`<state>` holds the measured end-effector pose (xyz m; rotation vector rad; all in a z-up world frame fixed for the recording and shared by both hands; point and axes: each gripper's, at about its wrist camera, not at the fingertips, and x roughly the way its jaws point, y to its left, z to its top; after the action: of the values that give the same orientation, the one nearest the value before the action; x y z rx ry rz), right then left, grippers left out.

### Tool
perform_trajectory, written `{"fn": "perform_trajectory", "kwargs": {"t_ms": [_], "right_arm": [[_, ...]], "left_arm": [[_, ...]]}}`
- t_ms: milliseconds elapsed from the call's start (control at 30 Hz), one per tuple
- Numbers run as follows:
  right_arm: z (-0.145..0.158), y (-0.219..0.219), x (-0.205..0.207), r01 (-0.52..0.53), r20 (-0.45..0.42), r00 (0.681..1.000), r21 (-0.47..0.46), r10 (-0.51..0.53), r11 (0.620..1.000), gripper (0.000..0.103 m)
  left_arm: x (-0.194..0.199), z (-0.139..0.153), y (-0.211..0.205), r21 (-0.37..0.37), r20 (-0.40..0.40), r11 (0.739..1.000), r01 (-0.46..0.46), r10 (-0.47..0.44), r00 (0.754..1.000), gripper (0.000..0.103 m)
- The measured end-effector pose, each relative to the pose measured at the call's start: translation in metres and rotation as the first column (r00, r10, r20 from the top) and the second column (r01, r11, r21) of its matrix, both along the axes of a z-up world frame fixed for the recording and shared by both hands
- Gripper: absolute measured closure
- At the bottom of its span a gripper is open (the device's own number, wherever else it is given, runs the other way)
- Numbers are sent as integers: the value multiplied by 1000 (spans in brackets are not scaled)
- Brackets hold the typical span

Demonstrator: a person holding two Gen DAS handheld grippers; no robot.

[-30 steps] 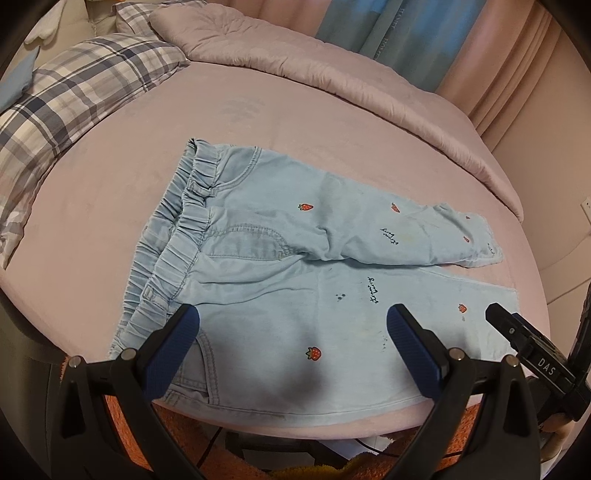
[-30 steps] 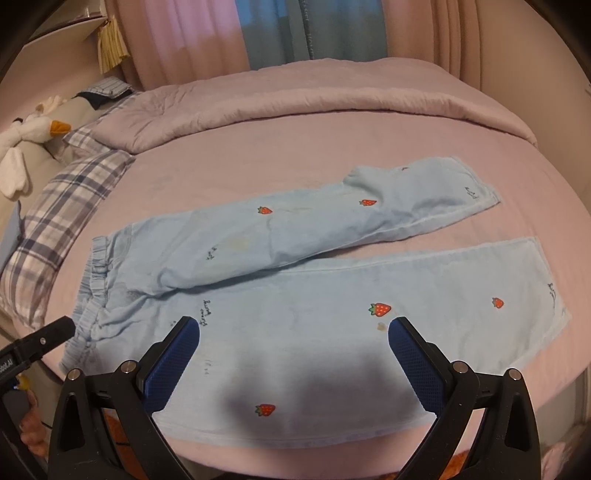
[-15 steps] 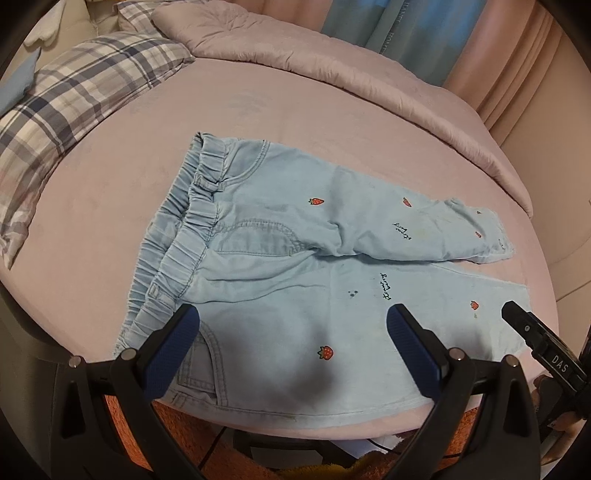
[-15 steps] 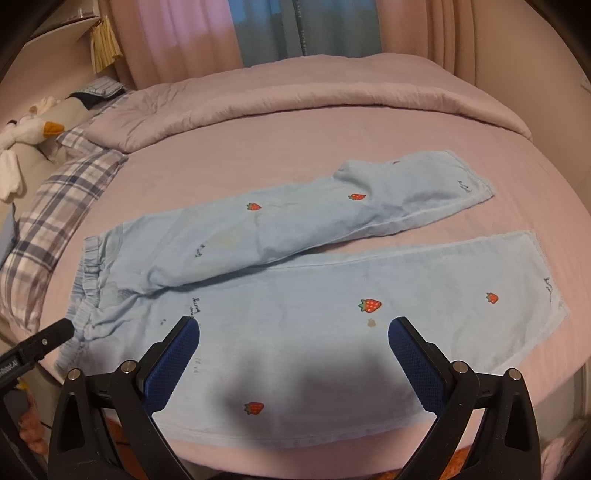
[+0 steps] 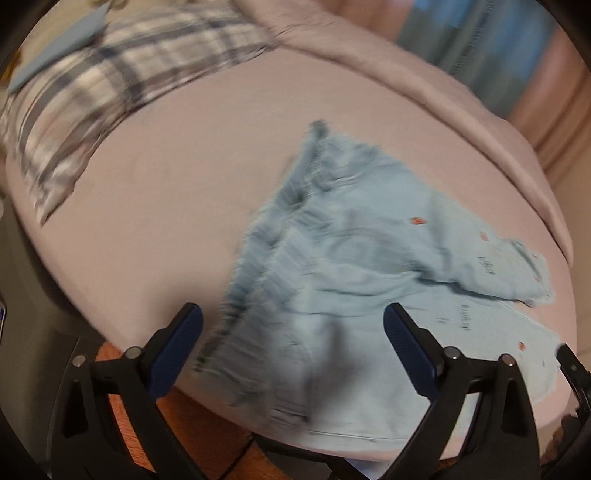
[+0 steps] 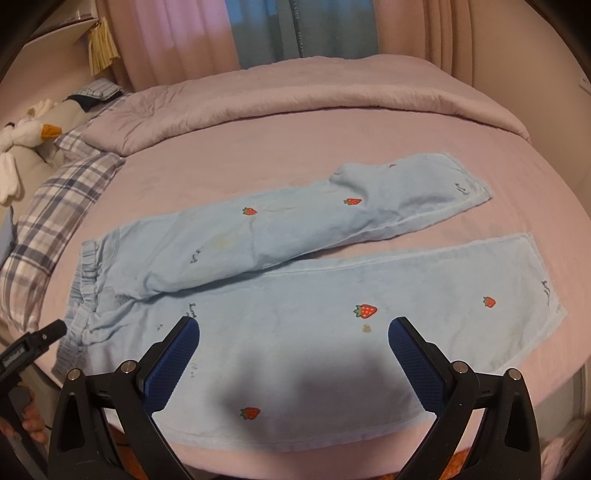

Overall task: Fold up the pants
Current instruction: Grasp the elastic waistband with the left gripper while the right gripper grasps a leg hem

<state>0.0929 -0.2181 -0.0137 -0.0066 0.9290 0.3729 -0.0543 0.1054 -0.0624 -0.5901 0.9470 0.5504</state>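
Note:
Light blue pants (image 6: 303, 295) with red strawberry prints lie flat on the pink bed (image 6: 295, 140), waistband (image 6: 83, 288) at the left, both legs pointing right. The far leg (image 6: 332, 218) slants across the top of the near leg (image 6: 406, 317). My right gripper (image 6: 293, 354) is open and empty, hovering above the near leg close to the bed's front edge. My left gripper (image 5: 291, 347) is open and empty above the waistband end of the pants (image 5: 351, 266); this view is motion-blurred. The left gripper's tip also shows at the left in the right wrist view (image 6: 33, 347).
A plaid pillow (image 6: 55, 206) lies at the left of the bed, with a stuffed duck toy (image 6: 26, 136) beyond it. A folded pink quilt (image 6: 295, 96) runs along the back. Curtains (image 6: 266, 29) hang behind. An orange floor (image 5: 147, 417) shows below the bed edge.
My left gripper has swung left toward the waistband end, so the pants sit further right and the view is blurred. The right gripper has barely moved. The pants lie as before.

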Motion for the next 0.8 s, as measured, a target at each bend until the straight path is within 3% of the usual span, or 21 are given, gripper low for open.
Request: {"fn": "perform_trajectory", "kwargs": {"t_ms": [300, 400, 467, 500, 567, 800], "right_arm": [[-10, -1, 3, 1, -27, 1000, -10, -2, 1000, 1], [-10, -2, 3, 6, -23, 1000, -11, -6, 1000, 1], [-11, -3, 4, 9, -23, 1000, -7, -9, 1000, 1], [-11, -3, 4, 10, -26, 1000, -7, -10, 1000, 1], [-13, -3, 4, 9, -32, 999, -11, -9, 1000, 1], [-9, -11, 4, 28, -21, 999, -18, -28, 999, 1]], "left_arm": [[-15, -39, 16, -203, -30, 978, -50, 44, 999, 28], [-19, -40, 16, -220, -15, 973, -65, 63, 998, 33], [-21, -36, 16, -211, -8, 974, -85, 85, 996, 53], [-22, -35, 17, -202, -1, 975, -94, 96, 995, 69], [-26, -35, 22, -216, 40, 972, -90, 101, 994, 84], [-30, -26, 21, -159, 55, 985, -62, 72, 996, 86]]}}
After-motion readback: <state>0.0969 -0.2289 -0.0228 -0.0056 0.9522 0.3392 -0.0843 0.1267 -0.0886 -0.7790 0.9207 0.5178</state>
